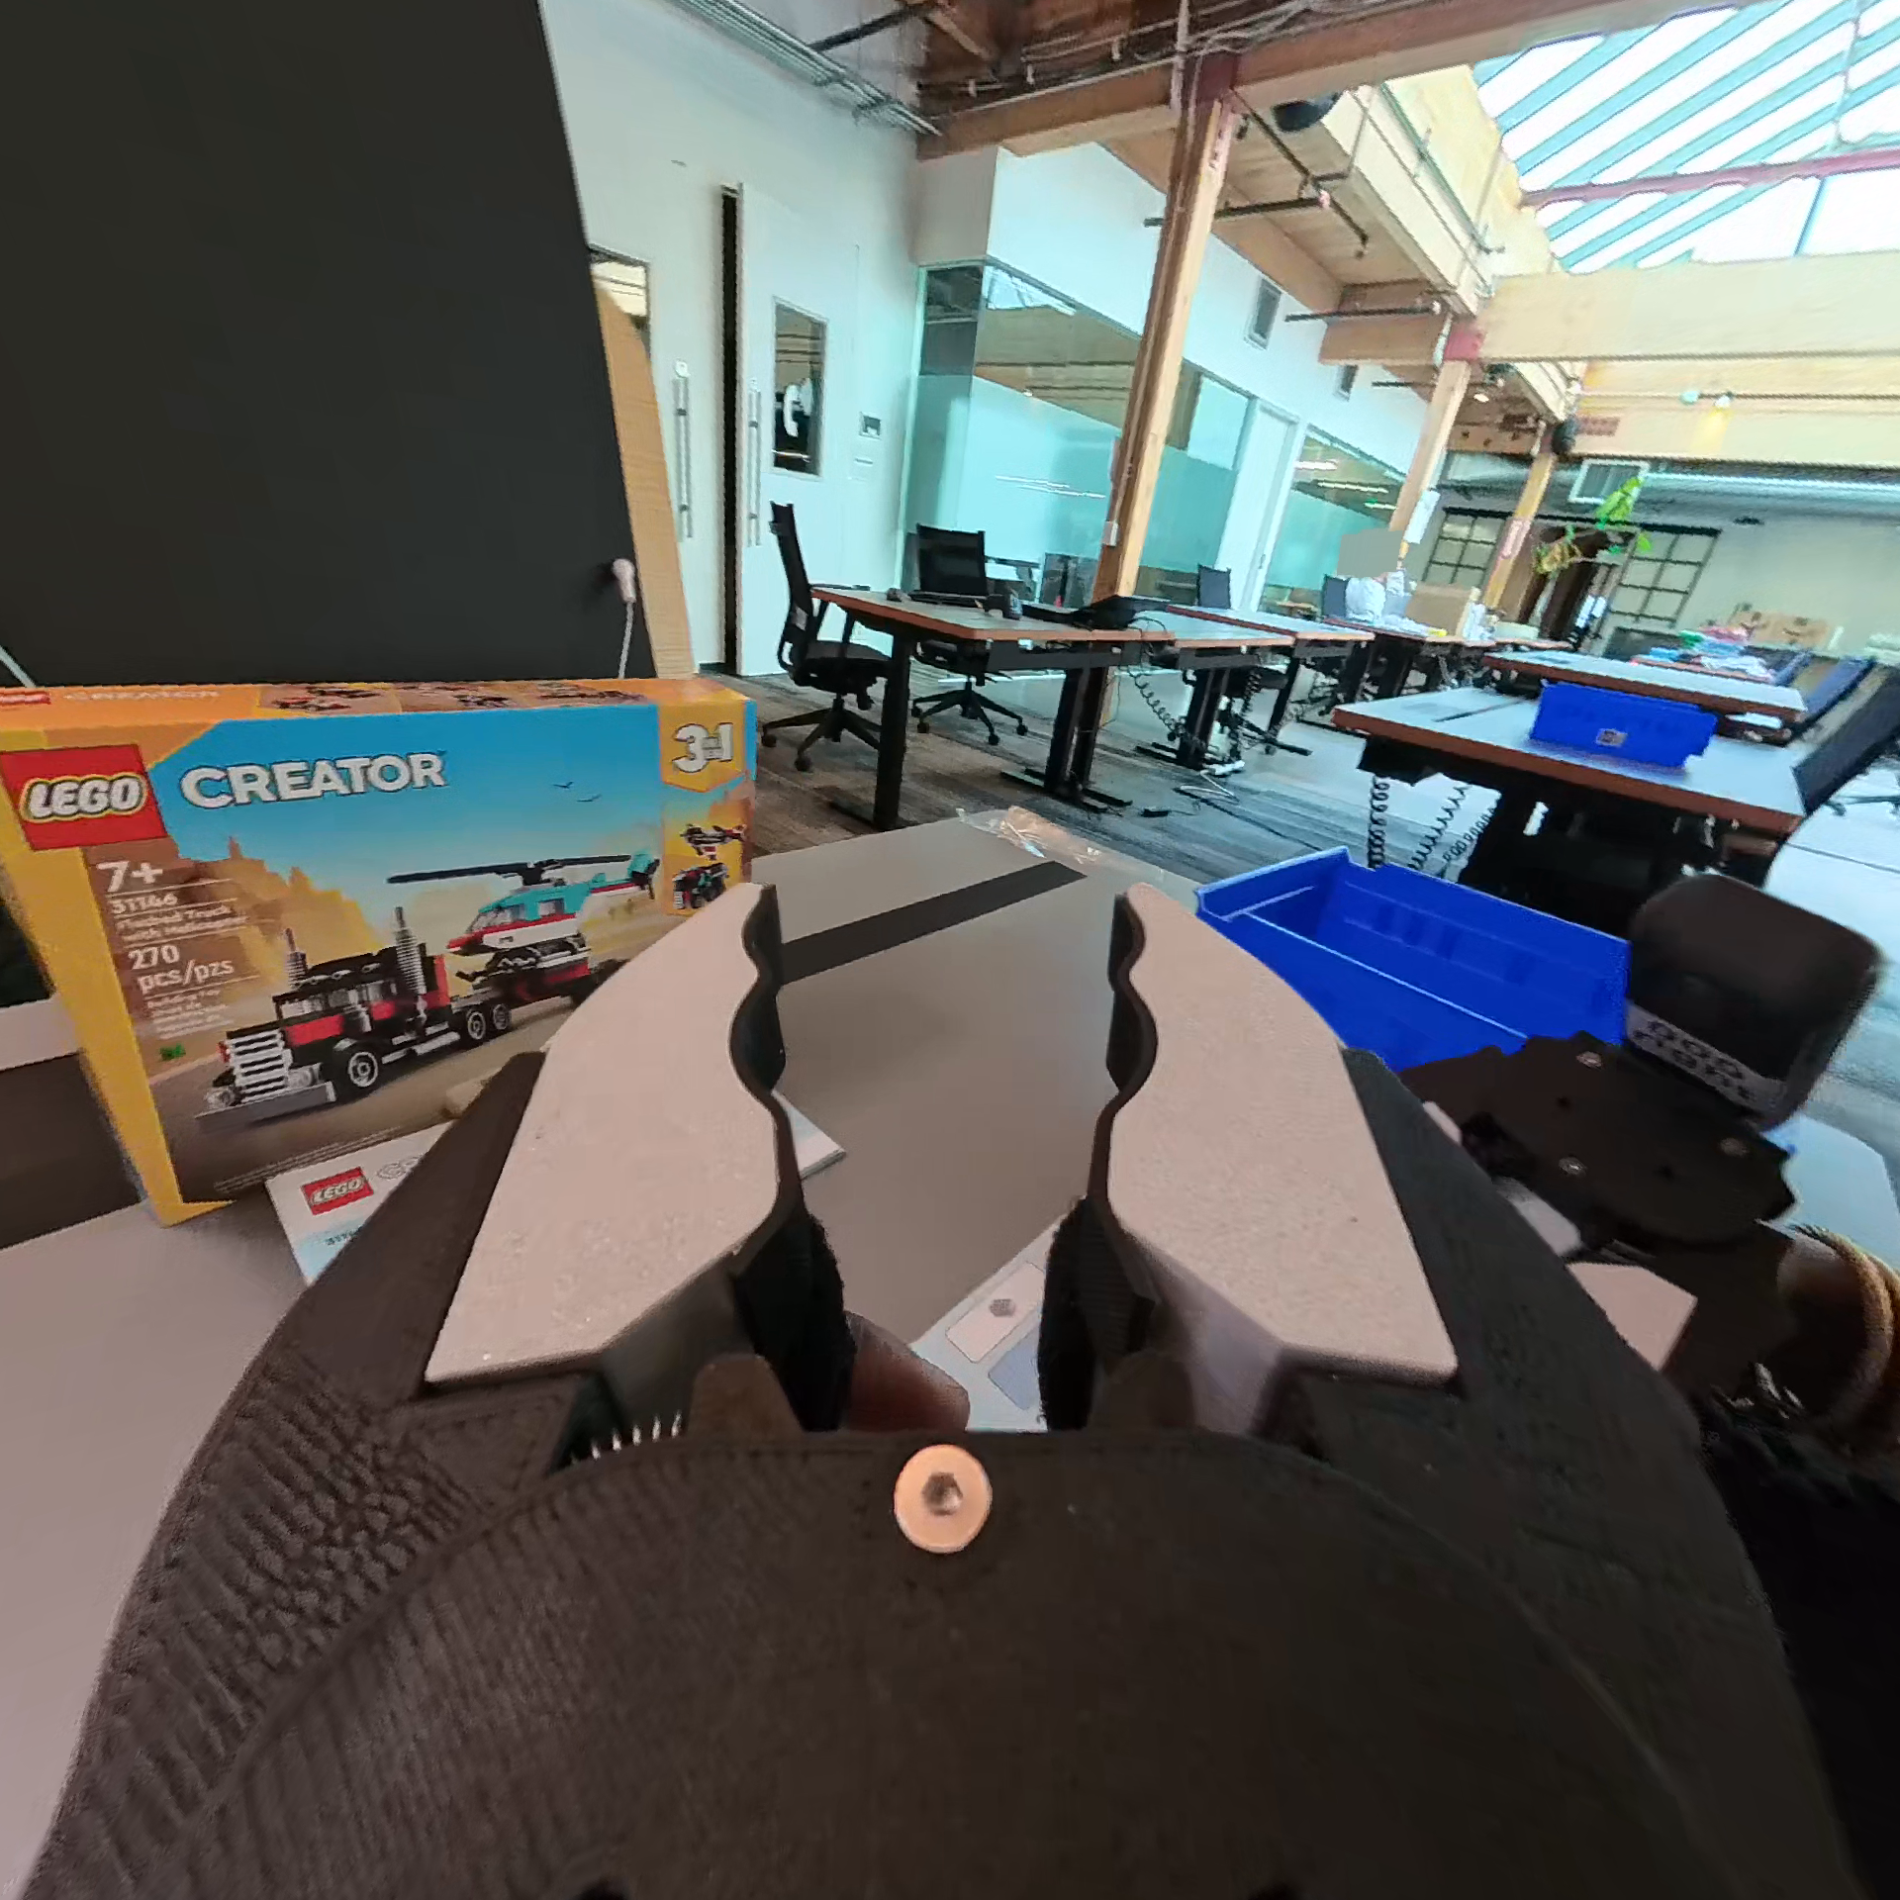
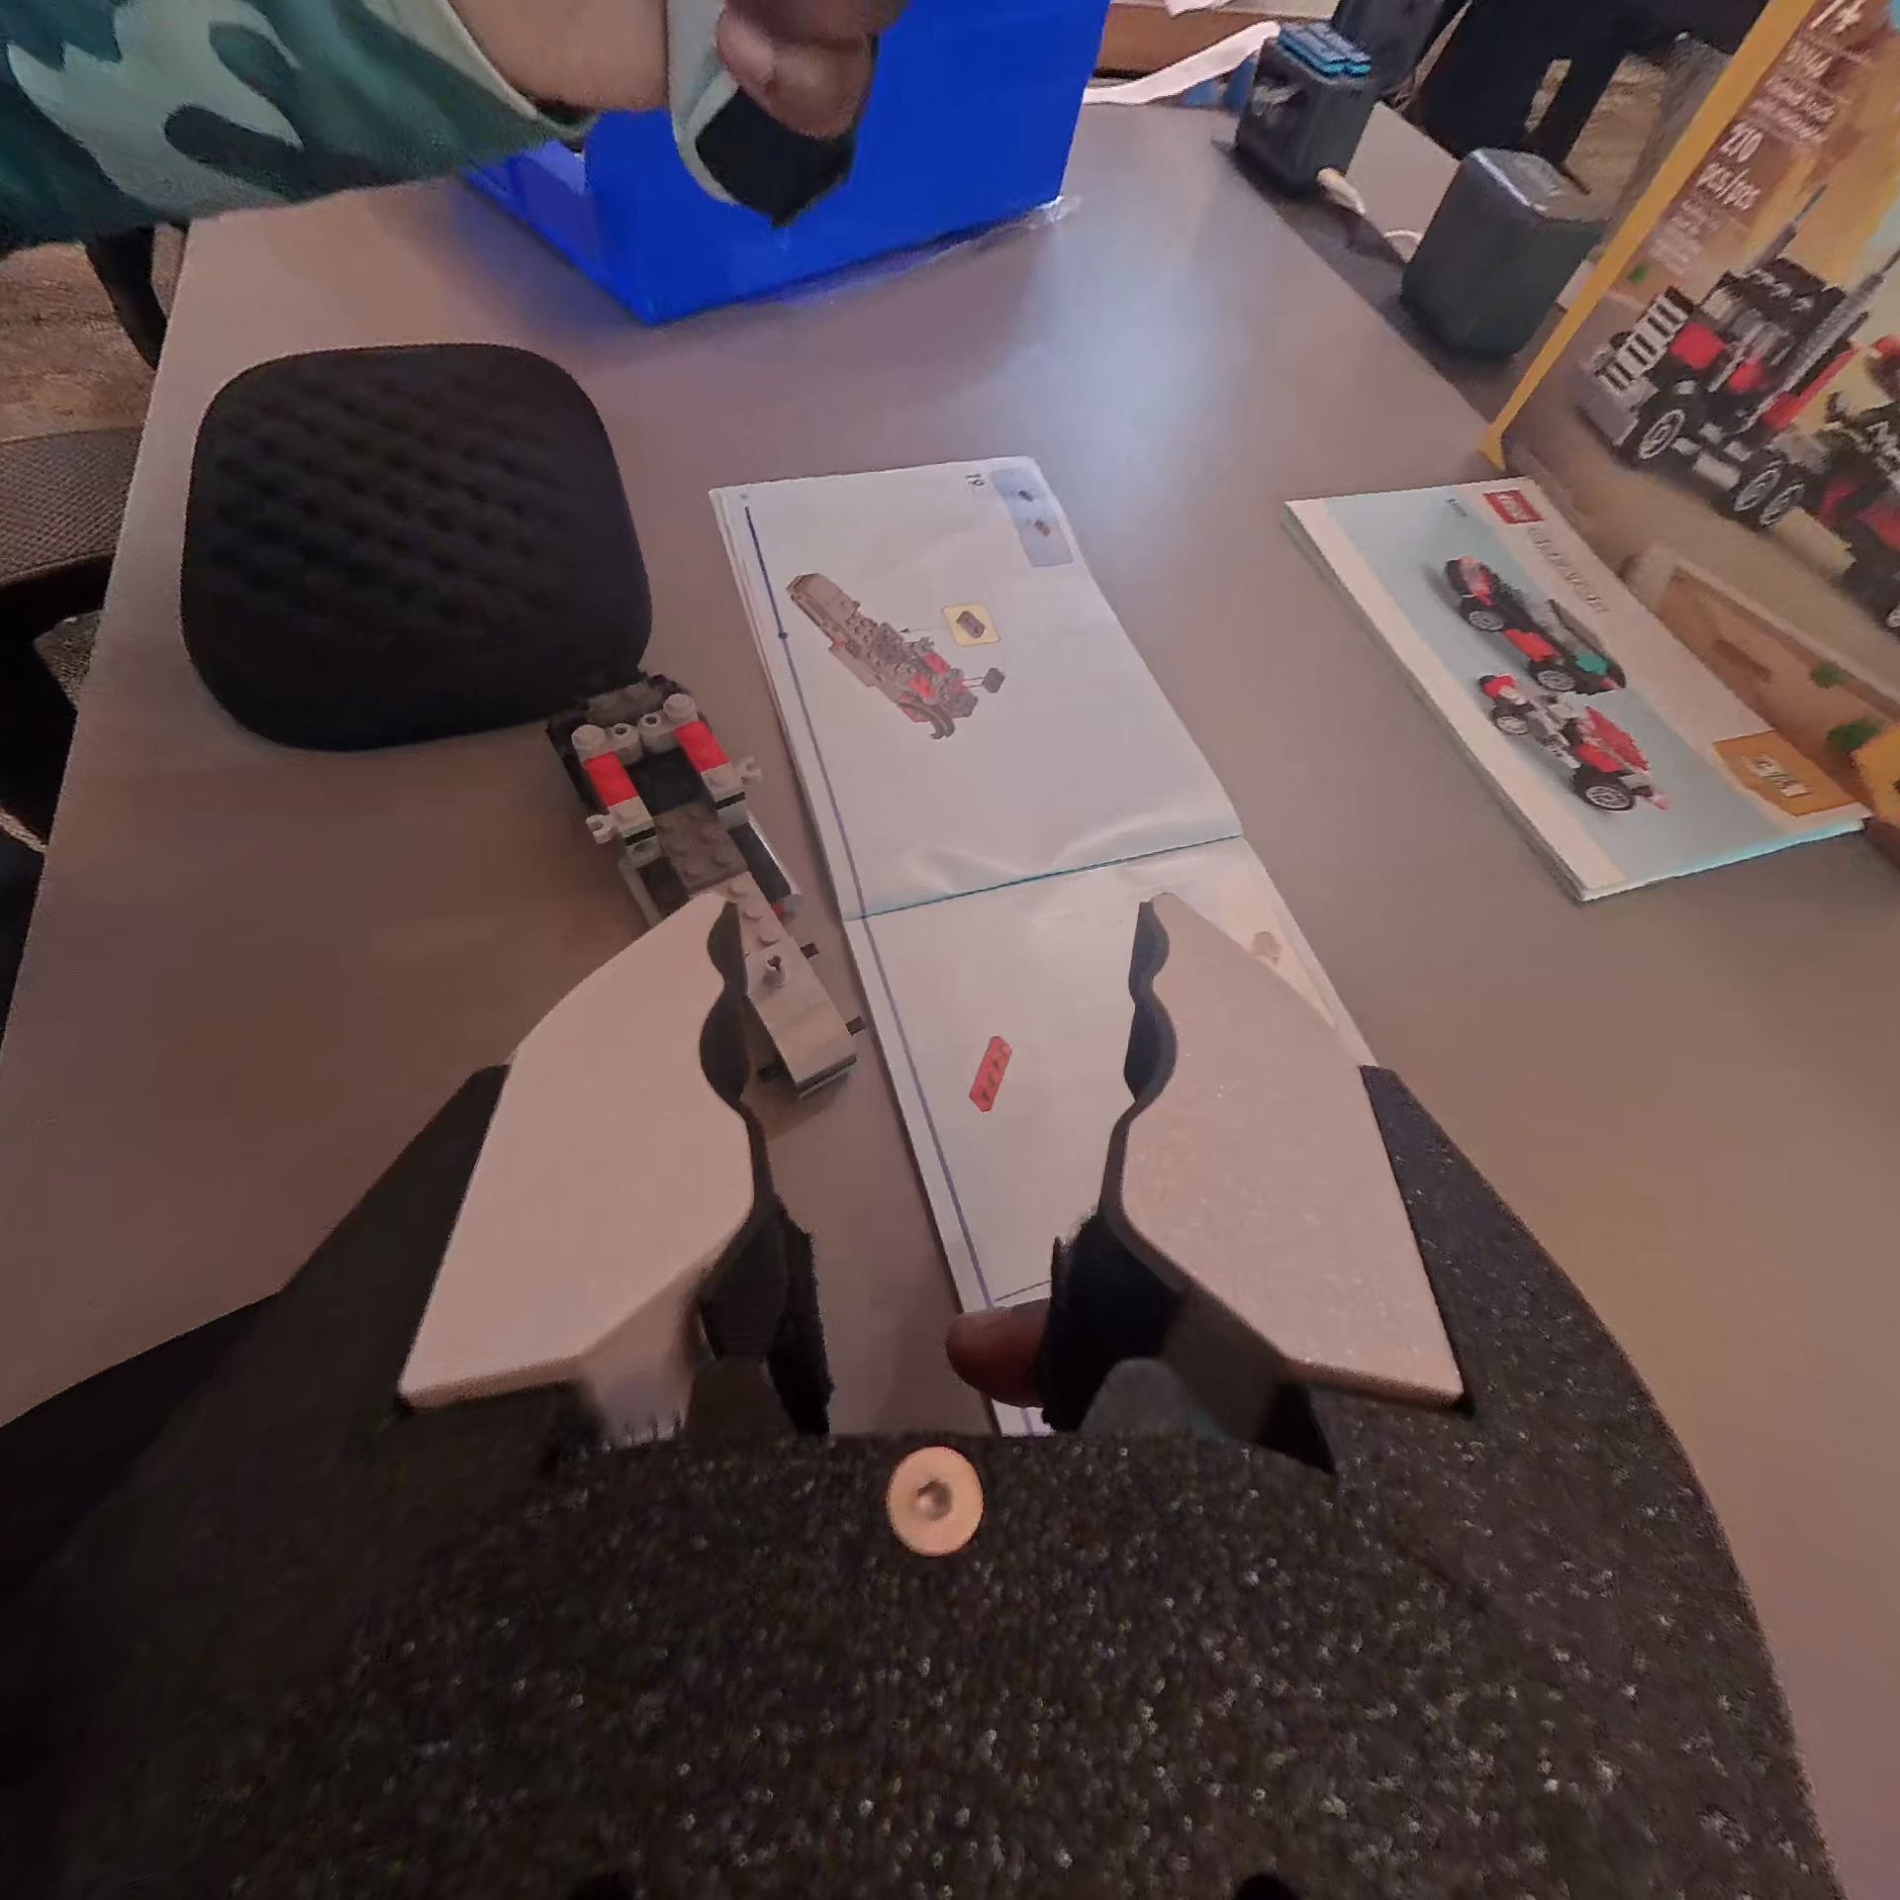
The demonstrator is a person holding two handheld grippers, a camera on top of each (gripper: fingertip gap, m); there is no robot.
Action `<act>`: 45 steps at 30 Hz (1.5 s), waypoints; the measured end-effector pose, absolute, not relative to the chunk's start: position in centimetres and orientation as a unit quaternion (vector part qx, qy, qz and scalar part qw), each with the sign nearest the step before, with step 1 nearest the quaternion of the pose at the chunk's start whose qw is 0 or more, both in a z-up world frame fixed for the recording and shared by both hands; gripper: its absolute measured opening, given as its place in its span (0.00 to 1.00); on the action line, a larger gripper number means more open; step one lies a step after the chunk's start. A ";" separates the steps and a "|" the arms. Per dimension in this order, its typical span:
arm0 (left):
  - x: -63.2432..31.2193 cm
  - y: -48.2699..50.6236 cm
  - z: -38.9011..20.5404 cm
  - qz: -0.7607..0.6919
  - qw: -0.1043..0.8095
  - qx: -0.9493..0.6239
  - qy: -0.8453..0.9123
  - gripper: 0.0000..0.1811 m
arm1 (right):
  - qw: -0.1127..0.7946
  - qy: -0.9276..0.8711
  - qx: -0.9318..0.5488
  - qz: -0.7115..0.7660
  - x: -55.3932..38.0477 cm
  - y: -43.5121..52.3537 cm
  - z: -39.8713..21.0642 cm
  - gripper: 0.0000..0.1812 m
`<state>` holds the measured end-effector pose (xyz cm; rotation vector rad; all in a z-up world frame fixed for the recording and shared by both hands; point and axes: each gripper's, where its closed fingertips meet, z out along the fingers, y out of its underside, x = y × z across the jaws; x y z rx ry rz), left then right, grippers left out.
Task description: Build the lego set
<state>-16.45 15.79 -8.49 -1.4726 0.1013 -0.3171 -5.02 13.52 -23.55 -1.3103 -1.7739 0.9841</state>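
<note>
In the right wrist view, a part-built grey, black and red lego truck frame (image 2: 684, 812) lies on the grey table, left of an open instruction booklet (image 2: 987, 720). A small red lego plate (image 2: 990, 1072) rests on the booklet's near page. My right gripper (image 2: 936, 925) is open and empty, hovering above the red plate and the frame's near end. My left gripper (image 1: 946, 905) is open and empty, held above the table and pointing level across the room. The lego set box (image 1: 339, 925) stands upright to its left, with a booklet (image 1: 339, 1203) lying before it.
A blue bin (image 1: 1429, 956) sits right of the left gripper and shows at the table's far edge (image 2: 823, 206). A black padded case (image 2: 411, 545) lies beyond the frame. A second booklet (image 2: 1563, 679) and the box (image 2: 1727, 391) lie right. A sleeved hand (image 2: 781, 62) reaches near the bin. There is about 20 cm between the tips of the two grippers.
</note>
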 end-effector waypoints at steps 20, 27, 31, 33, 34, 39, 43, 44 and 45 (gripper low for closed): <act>-15.7 14.5 -7.0 -0.105 0.768 -0.631 0.029 0.33 | 0.366 -0.690 -0.507 0.364 -5.7 13.6 -23.2 0.43; -13.1 14.7 -7.8 -0.109 0.754 -0.645 0.053 0.33 | 0.382 -0.676 -0.507 0.374 -5.4 14.0 -21.9 0.43; -12.8 15.0 -8.3 -0.102 0.746 -0.655 0.063 0.33 | 0.389 -0.680 -0.505 0.362 -5.3 14.0 -21.8 0.44; -12.8 15.4 -9.0 -0.116 0.749 -0.650 0.048 0.32 | 0.388 -0.680 -0.507 0.360 -5.1 14.1 -21.9 0.44; -12.7 15.6 -9.6 -0.131 0.746 -0.652 0.041 0.32 | 0.389 -0.678 -0.509 0.360 -5.0 14.2 -21.9 0.44; -12.8 16.1 -11.3 -0.143 0.737 -0.660 0.036 0.32 | 0.387 -0.672 -0.520 0.358 -5.0 14.2 -22.4 0.44; -12.7 16.1 -11.9 -0.147 0.735 -0.660 0.048 0.32 | 0.393 -0.667 -0.519 0.363 -5.7 13.8 -22.4 0.45; -12.5 16.0 -12.1 -0.149 0.733 -0.661 0.054 0.32 | 0.396 -0.665 -0.518 0.364 -5.9 13.8 -22.3 0.45; -12.4 15.8 -12.3 -0.150 0.733 -0.661 0.059 0.32 | 0.401 -0.662 -0.517 0.366 -6.0 13.8 -22.2 0.45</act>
